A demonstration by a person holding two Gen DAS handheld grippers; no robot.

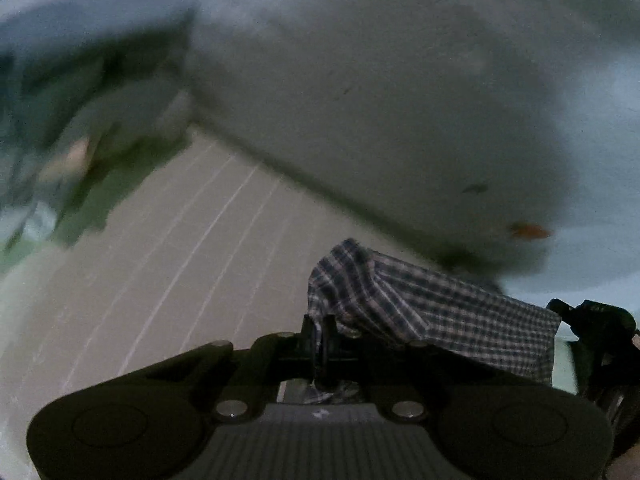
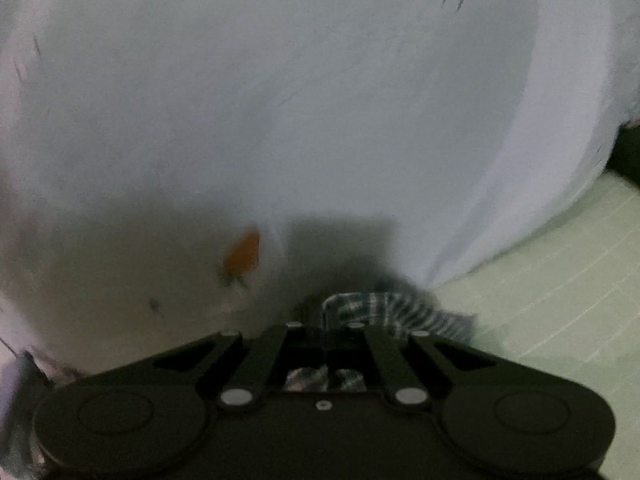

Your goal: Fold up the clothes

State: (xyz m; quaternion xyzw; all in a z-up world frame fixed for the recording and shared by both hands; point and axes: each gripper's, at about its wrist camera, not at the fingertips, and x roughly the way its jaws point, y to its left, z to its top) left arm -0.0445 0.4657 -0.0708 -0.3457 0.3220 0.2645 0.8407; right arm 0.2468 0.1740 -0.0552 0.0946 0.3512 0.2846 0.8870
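Left wrist view: left gripper (image 1: 319,330) clamps checked cloth (image 1: 432,304); right gripper (image 2: 320,312) pinches it too; no writing readable.

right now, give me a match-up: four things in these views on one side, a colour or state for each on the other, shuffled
Things:
1. left gripper
2. cloth
3. sheet
4. patch

Colour or state:
a. orange
b. shut on the cloth
c. plain white
d. dark and light checks

Pairs: 1-b, 2-d, 3-c, 4-a
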